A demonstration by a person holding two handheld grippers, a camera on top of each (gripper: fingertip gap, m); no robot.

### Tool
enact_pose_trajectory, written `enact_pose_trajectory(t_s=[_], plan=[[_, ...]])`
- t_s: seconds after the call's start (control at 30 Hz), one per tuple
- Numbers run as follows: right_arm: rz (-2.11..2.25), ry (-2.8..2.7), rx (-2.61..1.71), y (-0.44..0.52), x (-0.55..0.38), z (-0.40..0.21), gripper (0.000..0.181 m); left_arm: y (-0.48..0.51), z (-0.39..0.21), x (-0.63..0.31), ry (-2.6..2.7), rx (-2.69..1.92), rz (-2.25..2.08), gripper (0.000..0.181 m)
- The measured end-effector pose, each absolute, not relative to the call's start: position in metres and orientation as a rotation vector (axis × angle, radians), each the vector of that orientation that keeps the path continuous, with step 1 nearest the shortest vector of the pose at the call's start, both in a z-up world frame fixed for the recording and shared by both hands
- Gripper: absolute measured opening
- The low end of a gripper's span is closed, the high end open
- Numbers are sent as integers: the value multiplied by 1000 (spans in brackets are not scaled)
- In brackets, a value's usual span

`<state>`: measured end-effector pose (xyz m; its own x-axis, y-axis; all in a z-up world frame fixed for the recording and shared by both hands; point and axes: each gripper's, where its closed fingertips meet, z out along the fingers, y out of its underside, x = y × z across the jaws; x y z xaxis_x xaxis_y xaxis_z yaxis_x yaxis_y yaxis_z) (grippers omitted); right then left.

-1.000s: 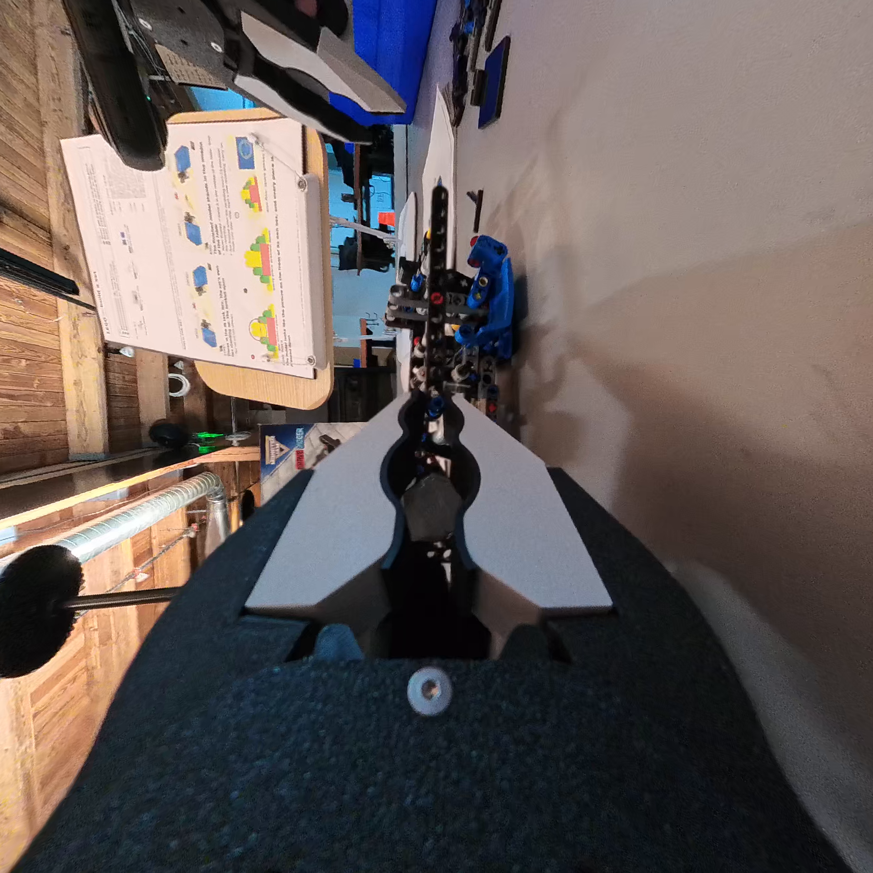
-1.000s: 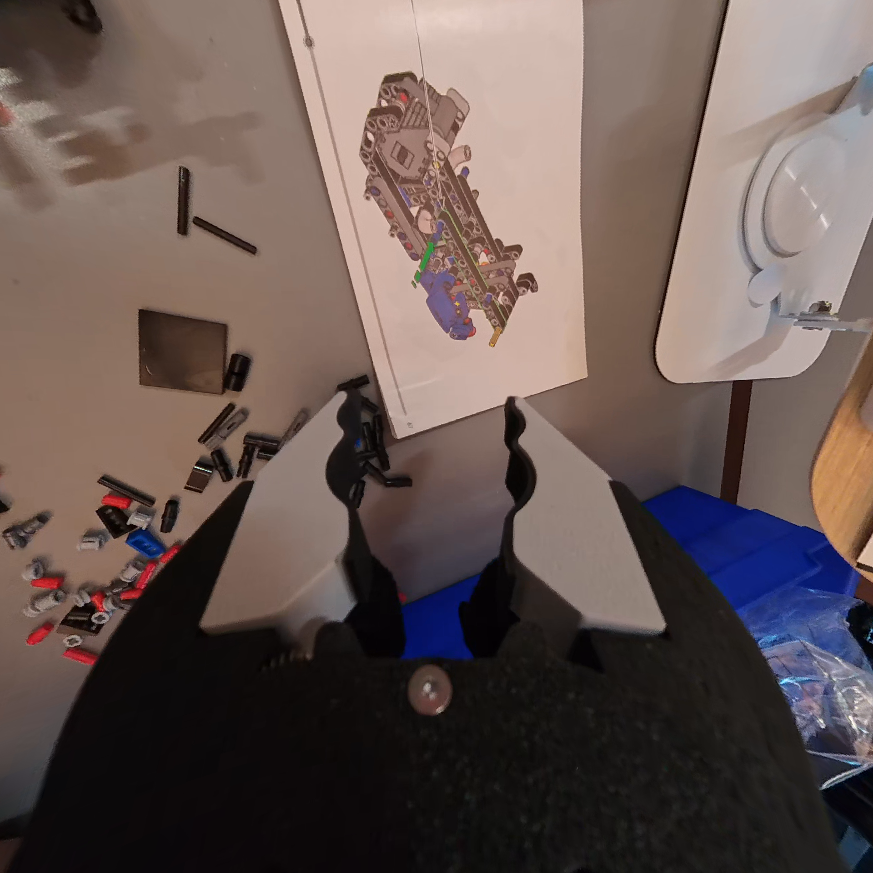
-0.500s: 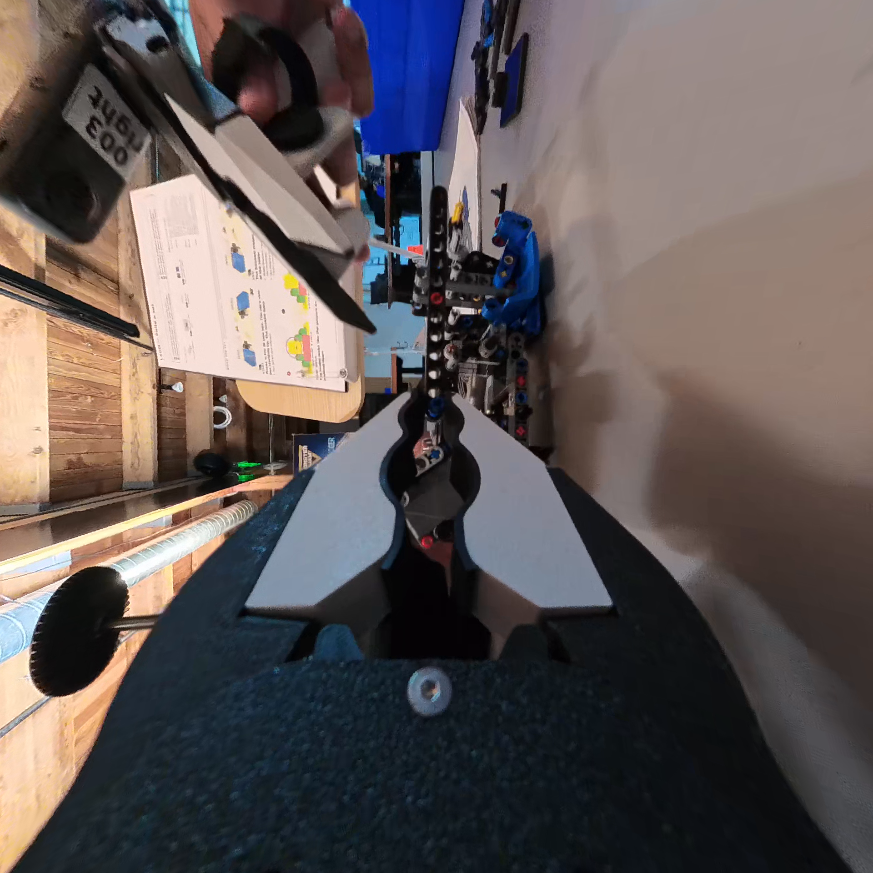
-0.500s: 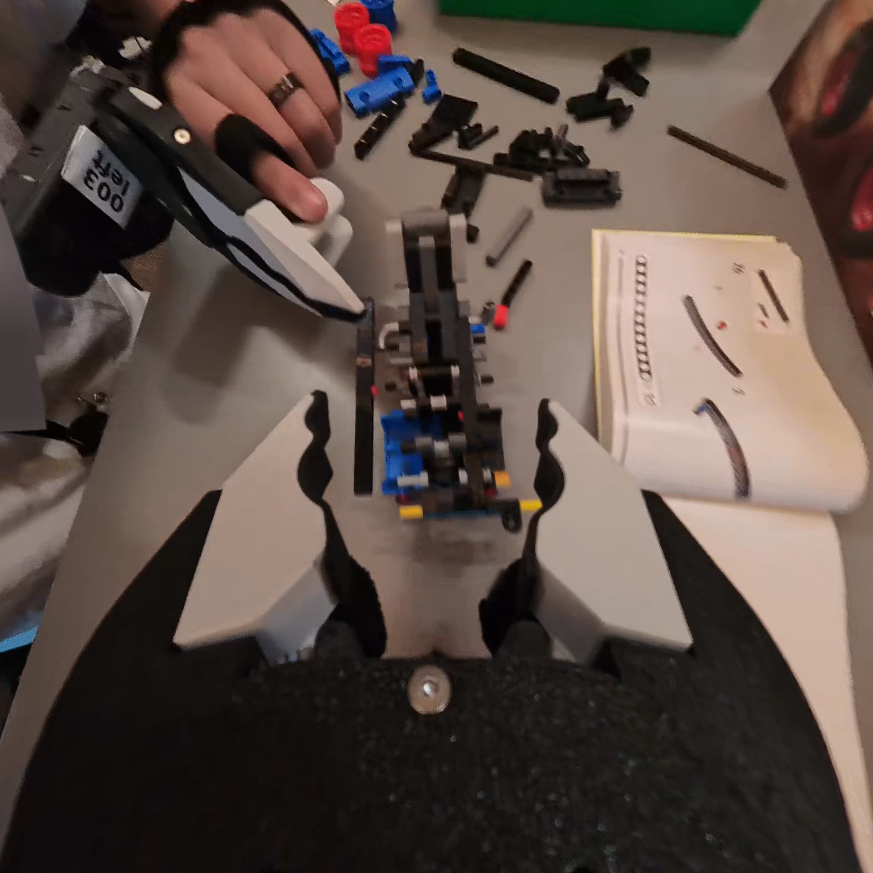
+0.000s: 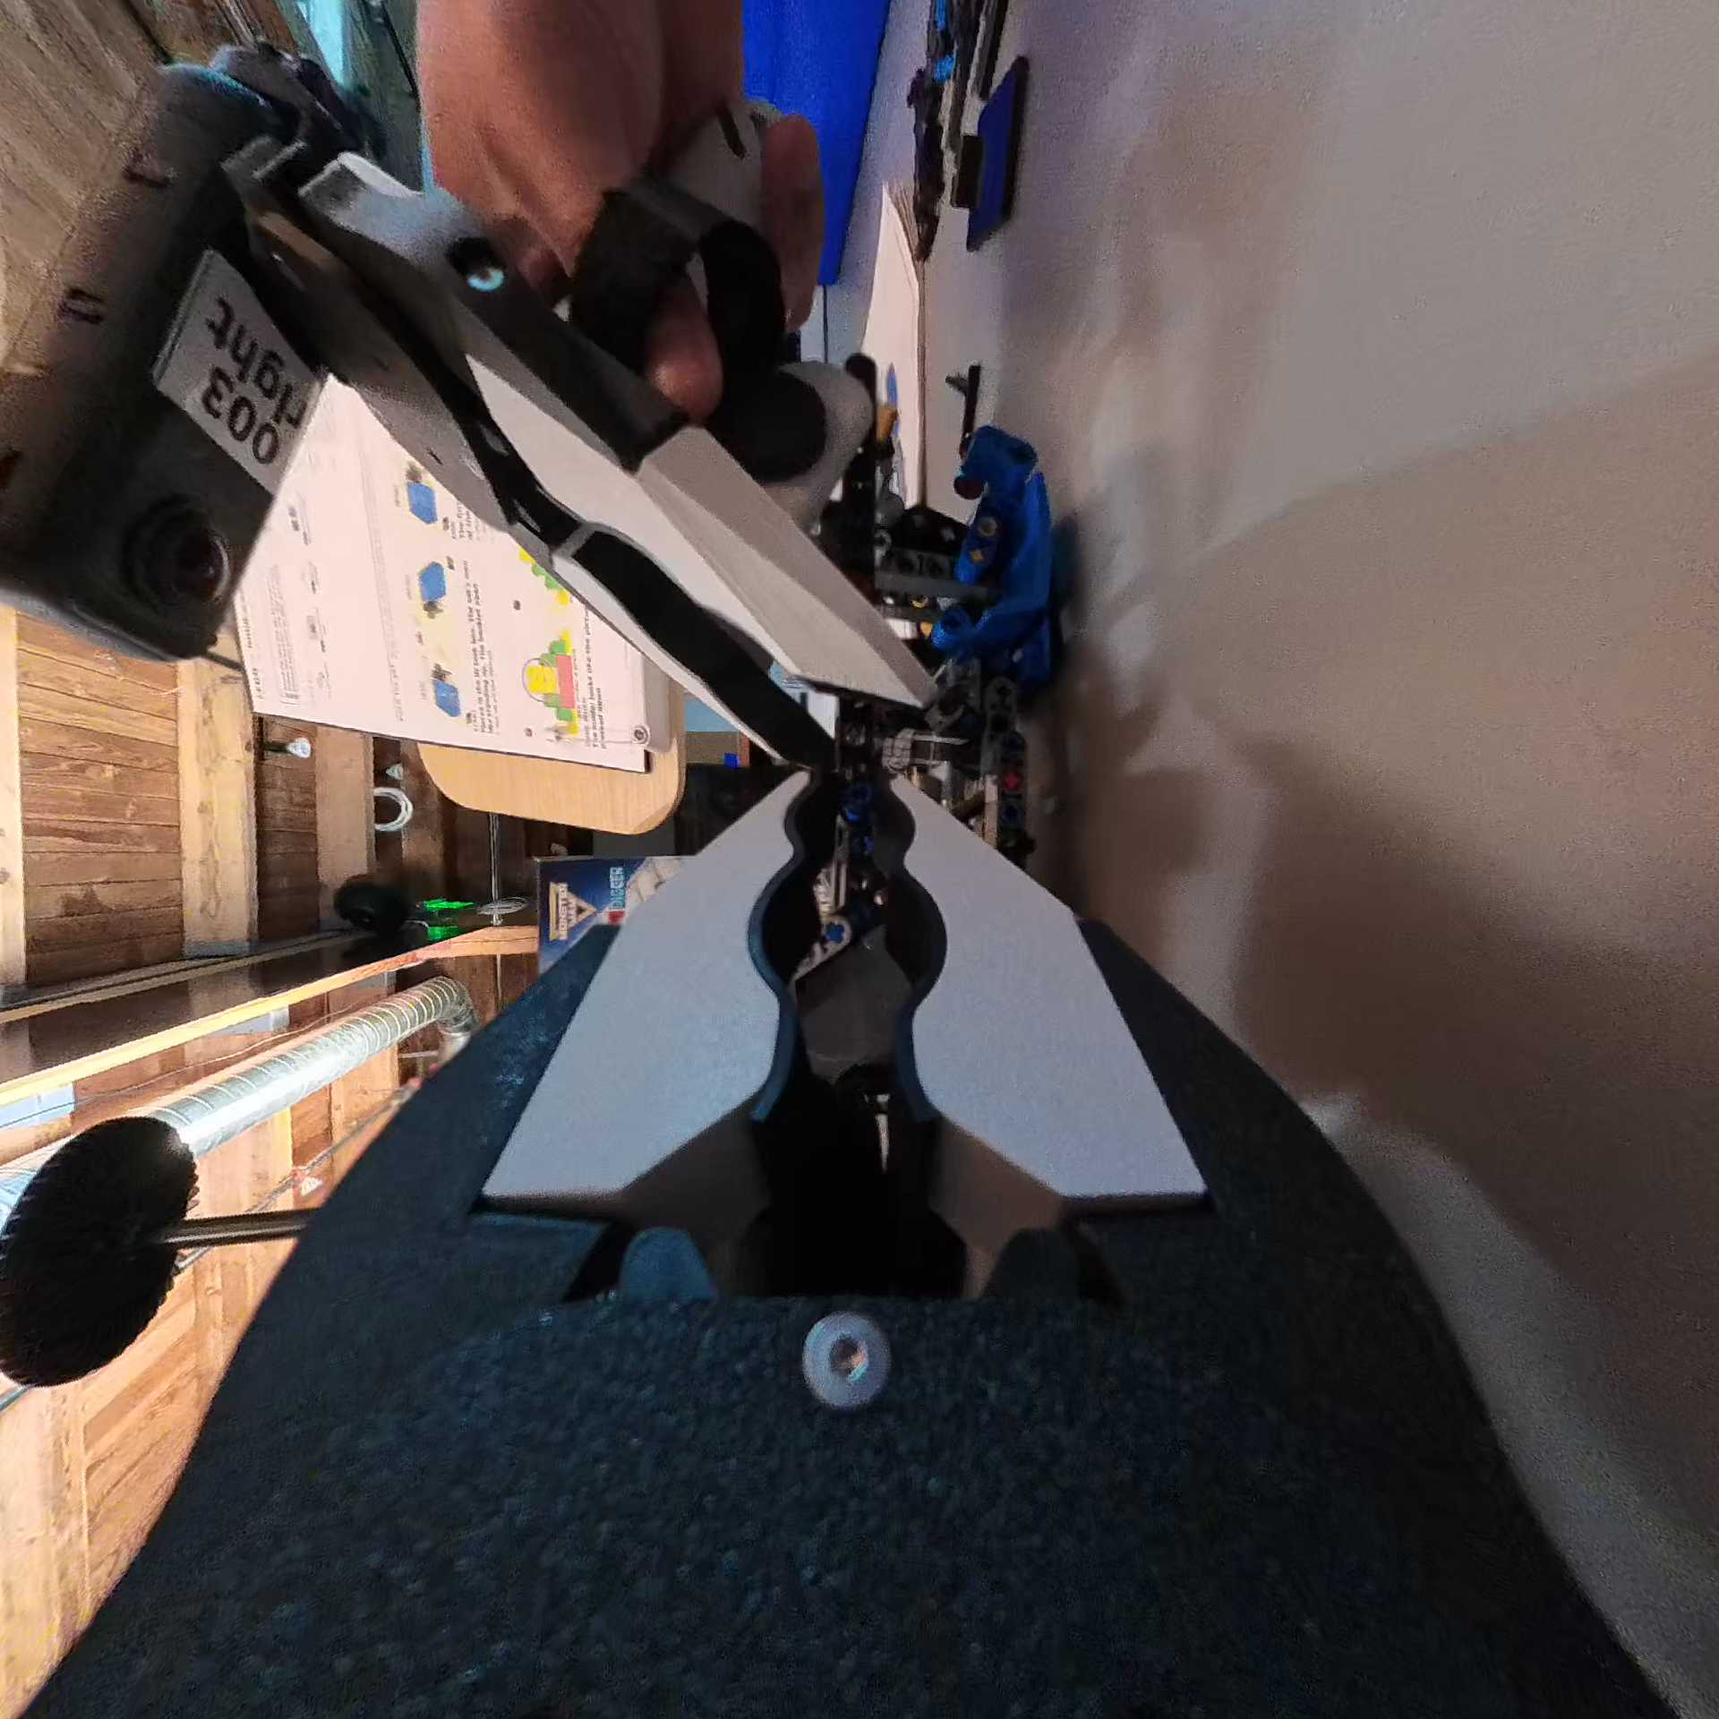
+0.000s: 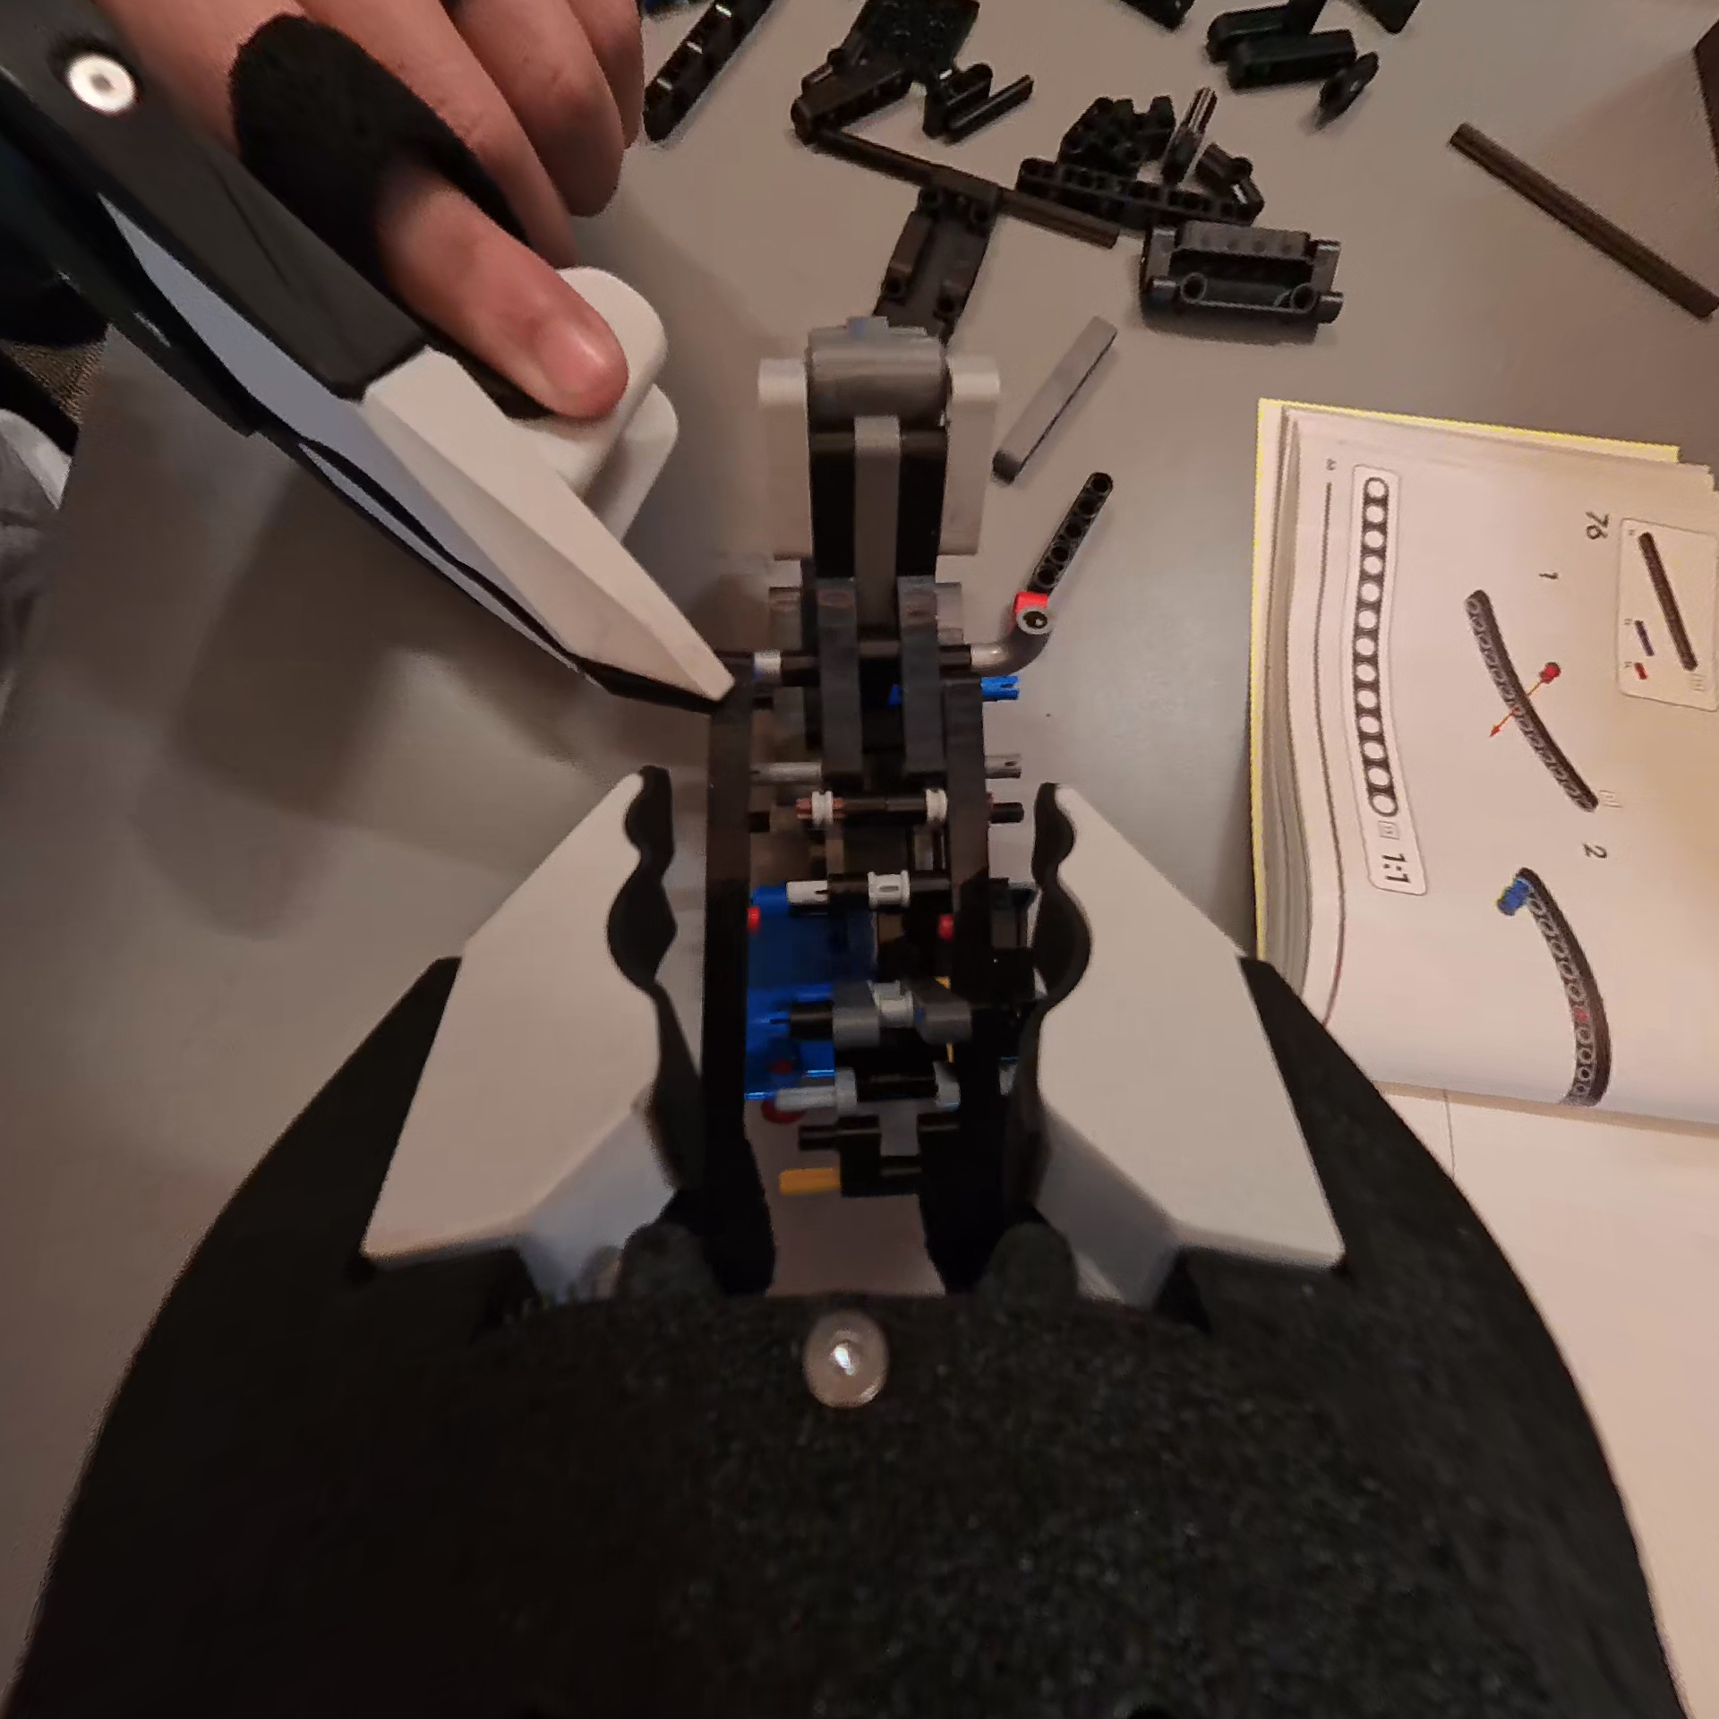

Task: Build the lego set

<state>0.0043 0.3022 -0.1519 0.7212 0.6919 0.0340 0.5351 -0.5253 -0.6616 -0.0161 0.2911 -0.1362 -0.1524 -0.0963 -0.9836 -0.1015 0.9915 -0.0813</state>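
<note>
A partly built lego model (image 6: 874,837) of black, grey and blue pieces stands on the grey table (image 6: 279,837); it also shows in the left wrist view (image 5: 995,577). My left gripper (image 5: 846,791) is shut on the end of a long black beam (image 6: 730,930) that runs along the model's left side. It enters the right wrist view (image 6: 716,688) from the upper left. My right gripper (image 6: 851,800) is open, with one finger on each side of the model. Its tips (image 5: 874,716) are just above my left fingertips.
An open instruction booklet (image 6: 1488,791) lies right of the model. Loose black pieces (image 6: 1116,186) are scattered behind it, with a grey bar (image 6: 1056,395) and a short black beam (image 6: 1070,539) nearer. A clipboard with a sheet (image 5: 446,605) stands off the table. Left and right tips are no more than a few centimetres apart. My right gripper's tips are some 12 centimeters from the grey bar (image 6: 1056,395).
My right gripper has swung from over the printed sheet to the model and come down around it, still open. My left gripper stays shut on the black beam.
</note>
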Motion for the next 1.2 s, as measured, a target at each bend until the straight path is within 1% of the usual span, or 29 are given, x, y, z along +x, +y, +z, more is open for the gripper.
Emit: enact_pose_trajectory(t_s=[0.03,0.13,0.2,0.43,0.6,0.77,0.87,1.03,1.2], plan=[[311,-928,-2258,302,4,-152,76,290,-137,-16,1728,-142,4,5],[328,-931,-2255,300,3,-152,76,288,-137,-17,1724,-120,27,5],[334,-923,-2243,301,2,-149,79,287,-137,-20,1727,-124,23,5],[336,-914,-2241,302,2,-147,78,288,-140,-20,1739,-145,26,5],[329,-904,-2238,304,5,-147,70,287,-139,-17,1723,-131,42,5],[337,-910,-2247,305,5,-153,71,288,-140,-17,1724,-147,38,5],[323,-924,-2243,305,5,-154,68,289,-141,-16,1722,-145,36,5],[362,-917,-2266,303,1,-153,76,289,-143,-15,1731,-138,38,5],[376,-899,-2261,304,2,-152,71,291,-144,-17,1724,-129,47,5]])
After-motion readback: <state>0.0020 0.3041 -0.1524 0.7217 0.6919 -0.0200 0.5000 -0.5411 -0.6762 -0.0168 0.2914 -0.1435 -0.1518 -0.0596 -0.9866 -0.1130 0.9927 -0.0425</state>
